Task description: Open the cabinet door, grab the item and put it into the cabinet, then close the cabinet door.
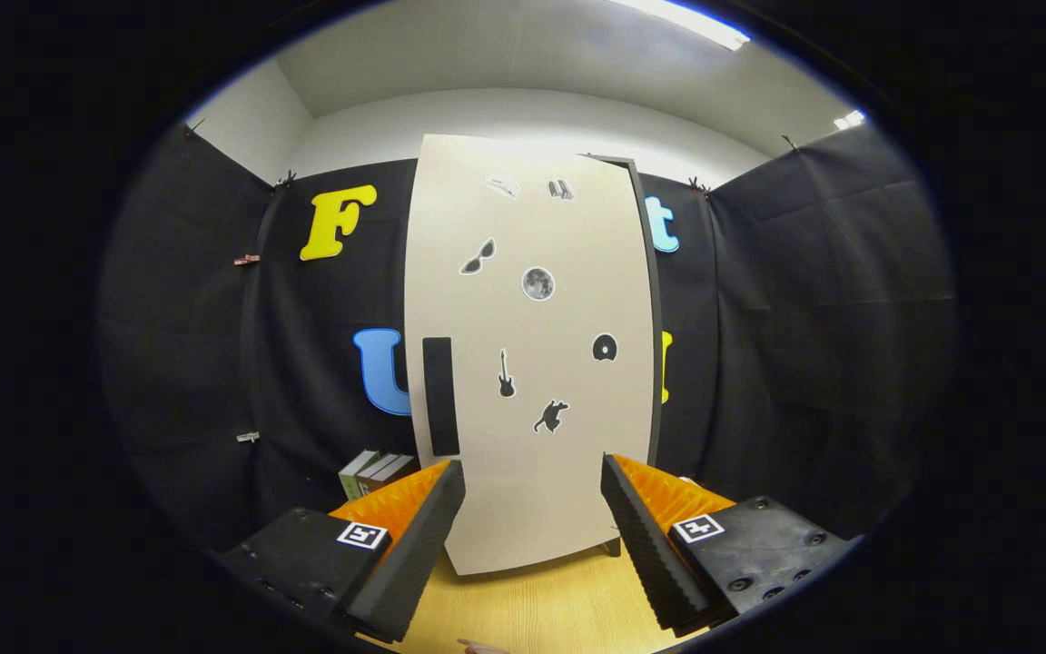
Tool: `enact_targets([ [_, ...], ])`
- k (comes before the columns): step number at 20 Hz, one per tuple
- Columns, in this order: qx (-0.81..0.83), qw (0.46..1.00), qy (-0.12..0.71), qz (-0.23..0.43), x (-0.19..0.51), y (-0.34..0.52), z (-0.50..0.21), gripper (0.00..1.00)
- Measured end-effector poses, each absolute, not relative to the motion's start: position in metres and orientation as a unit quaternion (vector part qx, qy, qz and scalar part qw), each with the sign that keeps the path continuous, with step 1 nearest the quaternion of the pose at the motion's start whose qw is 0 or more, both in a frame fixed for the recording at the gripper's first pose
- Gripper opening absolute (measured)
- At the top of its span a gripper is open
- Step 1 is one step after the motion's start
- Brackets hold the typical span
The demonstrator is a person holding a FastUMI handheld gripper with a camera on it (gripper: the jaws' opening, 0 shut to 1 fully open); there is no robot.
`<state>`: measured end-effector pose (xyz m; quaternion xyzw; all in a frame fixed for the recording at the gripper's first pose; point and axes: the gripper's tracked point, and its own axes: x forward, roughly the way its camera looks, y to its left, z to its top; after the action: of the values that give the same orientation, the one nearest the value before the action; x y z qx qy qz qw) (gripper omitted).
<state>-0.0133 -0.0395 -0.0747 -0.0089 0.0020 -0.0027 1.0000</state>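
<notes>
Hand-held gripper (532,536), fingers spread and empty, faces the apparently closed cabinet door (532,363) on the desk (541,609); books (376,470), possibly the item, lie left; any pull should grip the dark handle (439,396) squarely.

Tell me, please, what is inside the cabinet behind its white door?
The cabinet door is closed and covers the whole interior, so the contents cannot be seen. Only stickers and a dark handle show on it. The gripper is open, holding nothing.
</notes>
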Motion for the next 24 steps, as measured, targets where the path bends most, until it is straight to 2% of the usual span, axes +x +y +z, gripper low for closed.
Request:
enact_targets([
  [24, -0.014, 1.0, -0.003, -0.001, -0.018, -0.045, -0.065, 0.98],
])
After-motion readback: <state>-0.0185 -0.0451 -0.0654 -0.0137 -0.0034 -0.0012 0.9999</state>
